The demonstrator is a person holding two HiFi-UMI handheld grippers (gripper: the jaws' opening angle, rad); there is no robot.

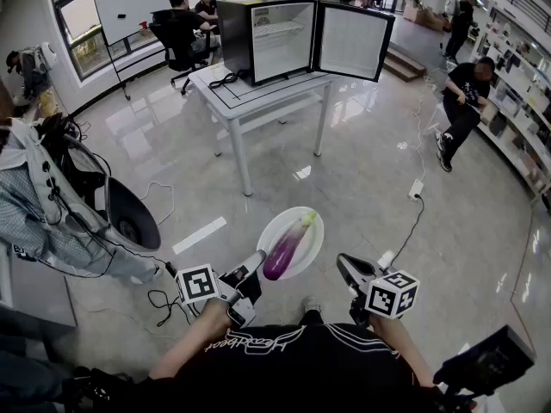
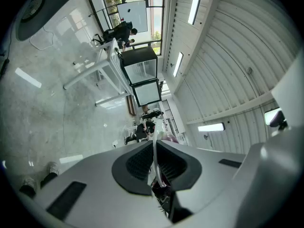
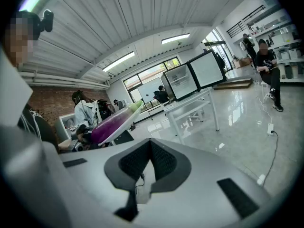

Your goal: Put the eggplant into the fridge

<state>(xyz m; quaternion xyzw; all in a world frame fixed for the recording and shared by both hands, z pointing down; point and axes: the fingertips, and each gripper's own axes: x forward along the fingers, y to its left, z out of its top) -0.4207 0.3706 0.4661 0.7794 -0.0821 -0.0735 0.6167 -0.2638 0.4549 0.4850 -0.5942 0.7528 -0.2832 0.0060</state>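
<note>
Purple eggplant point(image 1: 287, 246) lies on white plate point(image 1: 312, 239), left gripper point(image 1: 256, 261) jaws clamp its rim. Empty right gripper point(image 1: 347, 267), jaws together. Script on shirt point(image 1: 258, 355) unreadable

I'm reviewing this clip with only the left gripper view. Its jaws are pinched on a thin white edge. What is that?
Observer: It is the rim of a white plate. A purple eggplant lies on the plate, and the left gripper holds it up by that rim.
Operator: Is the other one helping to carry it?
Observer: No. The right gripper is beside the plate and apart from it, with its jaws together on nothing.
</note>
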